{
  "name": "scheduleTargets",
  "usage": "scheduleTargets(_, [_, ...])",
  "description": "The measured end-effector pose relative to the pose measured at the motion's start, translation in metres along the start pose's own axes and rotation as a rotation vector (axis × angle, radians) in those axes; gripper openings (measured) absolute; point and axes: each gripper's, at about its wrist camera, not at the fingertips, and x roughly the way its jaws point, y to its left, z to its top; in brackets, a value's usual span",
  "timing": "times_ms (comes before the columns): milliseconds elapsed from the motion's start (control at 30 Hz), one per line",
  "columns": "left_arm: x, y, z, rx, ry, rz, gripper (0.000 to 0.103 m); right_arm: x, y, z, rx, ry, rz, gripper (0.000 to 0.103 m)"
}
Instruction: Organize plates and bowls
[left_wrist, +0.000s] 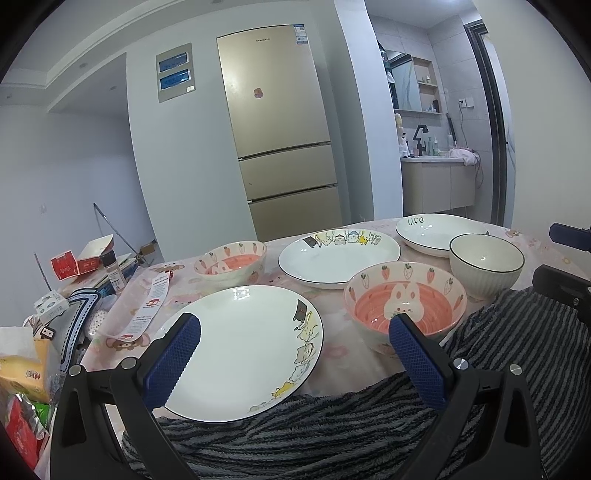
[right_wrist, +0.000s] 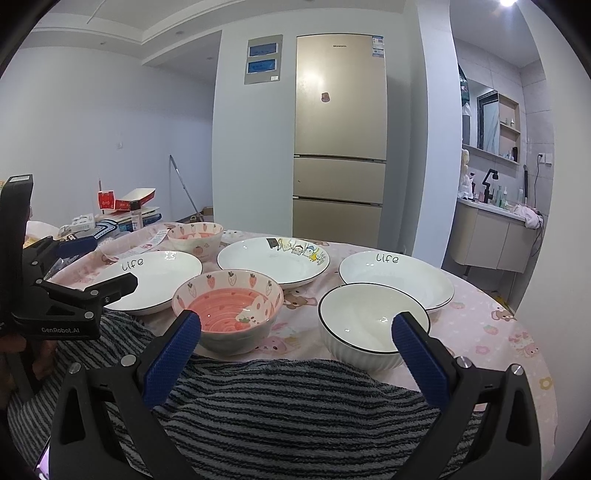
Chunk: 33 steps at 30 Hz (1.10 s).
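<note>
Three plates and three bowls sit on a pink tablecloth (right_wrist: 491, 332). In the left wrist view my left gripper (left_wrist: 295, 325) is open and empty above the near cartoon plate (left_wrist: 251, 347). A pink rabbit bowl (left_wrist: 404, 306) is to its right, a white bowl (left_wrist: 485, 266) further right. Behind are a cartoon plate (left_wrist: 338, 258), a "Life" plate (left_wrist: 436, 230) and a second pink bowl (left_wrist: 231, 264). My right gripper (right_wrist: 297, 323) is open and empty, between the pink bowl (right_wrist: 227, 308) and the white bowl (right_wrist: 369, 326). The left gripper's body (right_wrist: 74, 295) covers part of the near left plate (right_wrist: 155, 280).
A striped grey towel (right_wrist: 277, 406) lies at the near table edge under both grippers. Boxes, a spice jar (left_wrist: 112, 271) and snack packets (left_wrist: 22, 373) crowd the left side. A gold fridge (right_wrist: 340, 136) stands behind the table; a bathroom vanity (right_wrist: 491, 236) is at the right.
</note>
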Motion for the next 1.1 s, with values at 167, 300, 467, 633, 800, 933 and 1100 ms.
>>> scheduleTargets(167, [0.001, 0.001, -0.001, -0.001, -0.003, -0.003, 0.103, 0.000, 0.000, -0.001, -0.001, -0.003, 0.000, 0.103])
scheduleTargets(300, [0.000, 0.004, -0.002, -0.024, -0.009, -0.017, 0.103, -0.005, -0.001, -0.001, 0.009, -0.026, 0.000, 0.103])
scheduleTargets(467, [-0.003, 0.013, 0.002, -0.060, 0.003, -0.049, 0.103, -0.015, -0.001, 0.003, 0.005, -0.066, 0.014, 0.103])
scheduleTargets(633, [-0.025, 0.023, 0.019, -0.072, -0.026, -0.100, 0.103, -0.029, 0.011, 0.027, -0.068, -0.107, 0.046, 0.103])
scheduleTargets(800, [-0.042, 0.048, 0.057, -0.141, -0.063, -0.121, 0.103, -0.035, 0.014, 0.070, -0.064, -0.161, 0.142, 0.103])
scheduleTargets(933, [-0.047, 0.074, 0.091, -0.193, -0.079, -0.085, 0.103, -0.028, 0.012, 0.106, -0.045, -0.191, 0.189, 0.103])
scheduleTargets(1100, [-0.055, 0.102, 0.125, -0.260, -0.121, -0.062, 0.103, -0.011, 0.015, 0.142, -0.043, -0.202, 0.226, 0.103])
